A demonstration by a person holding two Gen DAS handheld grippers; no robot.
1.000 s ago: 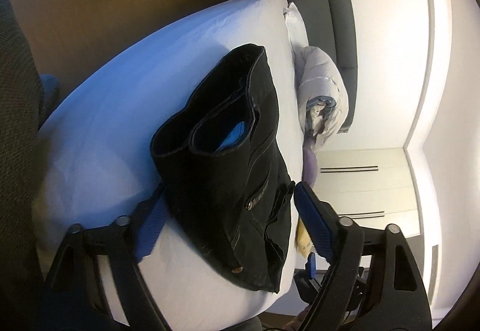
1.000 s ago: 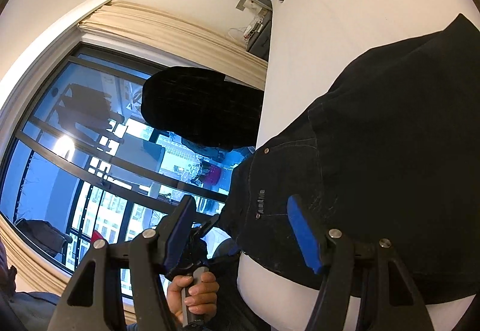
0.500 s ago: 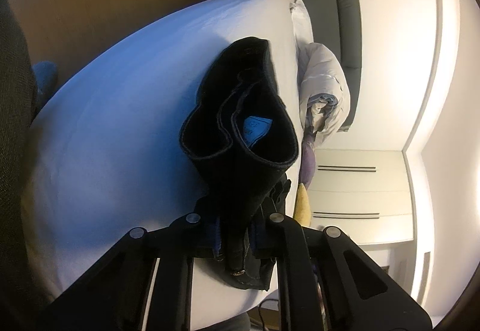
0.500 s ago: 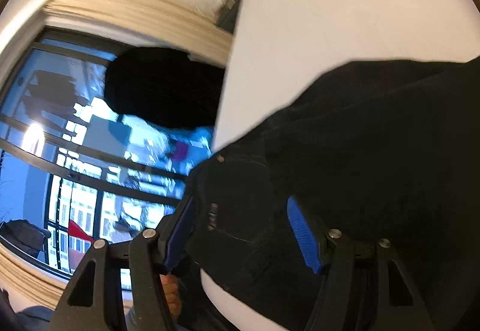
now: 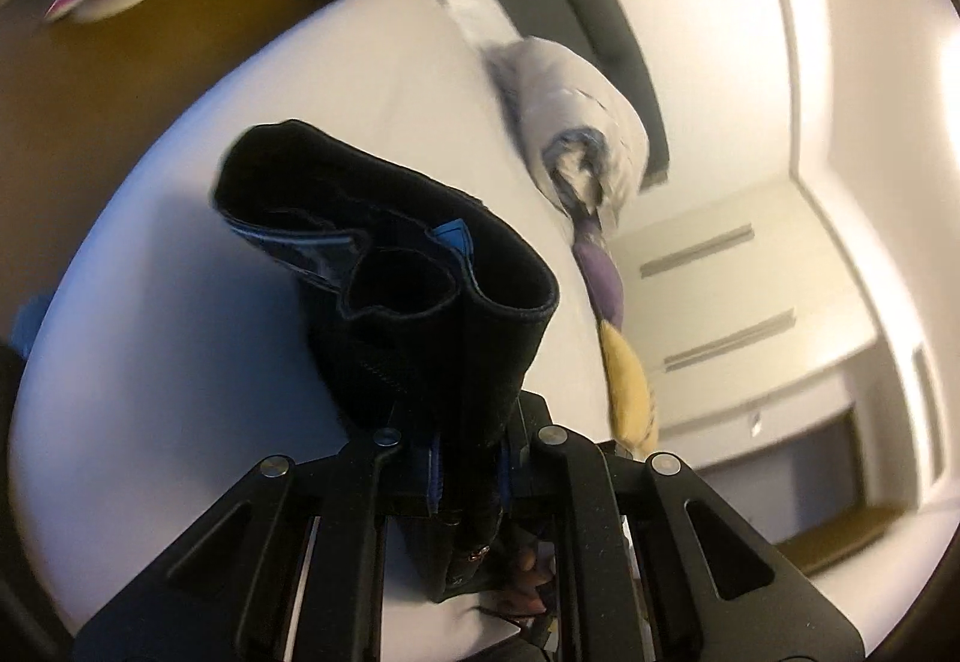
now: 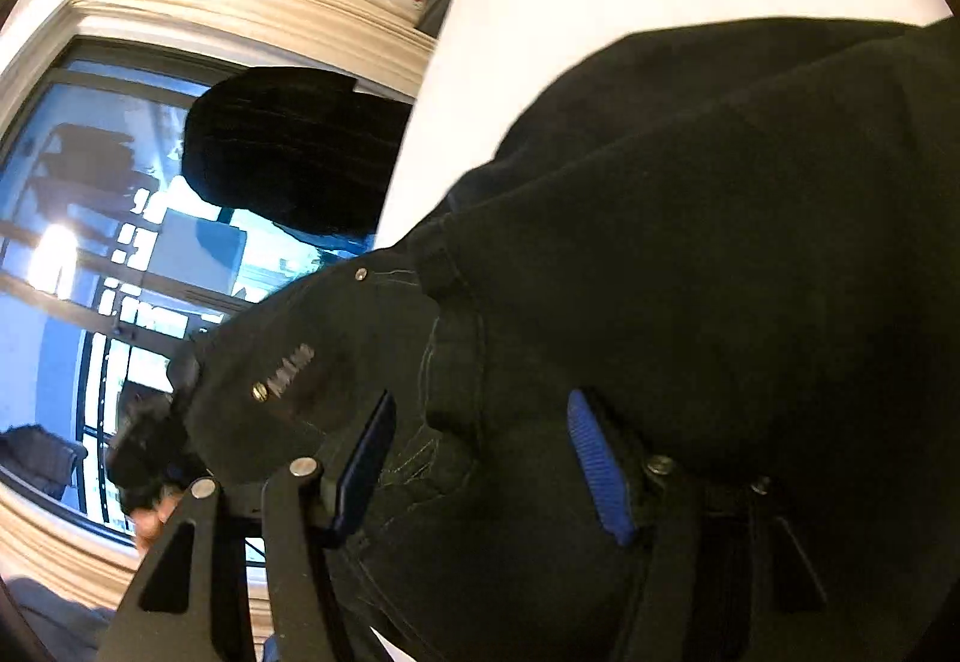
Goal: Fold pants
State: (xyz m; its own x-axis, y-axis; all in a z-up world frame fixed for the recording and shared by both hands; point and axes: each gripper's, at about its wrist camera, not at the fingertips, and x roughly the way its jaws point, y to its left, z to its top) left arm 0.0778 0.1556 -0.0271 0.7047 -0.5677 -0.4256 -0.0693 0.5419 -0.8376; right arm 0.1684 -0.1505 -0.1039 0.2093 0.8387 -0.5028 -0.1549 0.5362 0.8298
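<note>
One rolled quilt lies beyond the black pants.

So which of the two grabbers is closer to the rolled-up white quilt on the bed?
Left. The left gripper, shut on the black pants, looks across the bed at the white quilt ahead. The right gripper, jaws closing around the pants, shows no quilt.

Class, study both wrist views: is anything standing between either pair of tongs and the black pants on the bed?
Nothing visible. The left tongs are already shut on the black pants. The right tongs are closing with the same fabric between their pads, no other object in the gap. The rolled bedding lies well aside.
</note>
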